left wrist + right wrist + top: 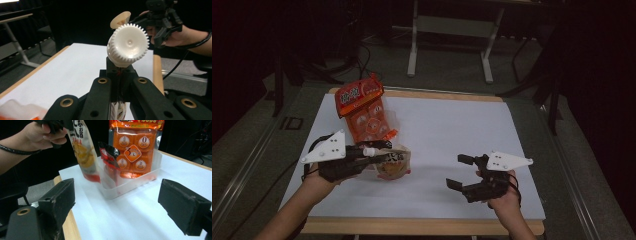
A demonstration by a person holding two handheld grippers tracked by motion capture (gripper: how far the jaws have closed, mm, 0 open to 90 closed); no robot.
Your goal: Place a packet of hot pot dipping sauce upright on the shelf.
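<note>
One spouted pouch (393, 165) (white cap) clamped in left hand-held gripper (371, 156).

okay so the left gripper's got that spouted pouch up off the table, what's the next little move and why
Probably carry the spouted pouch a little further over the clear bin and lower it in beside the orange pack. The left gripper is shut on the pouch just under its white cap, so it hangs at the bin's near edge. The right gripper is open with nothing between its jaws.
</note>
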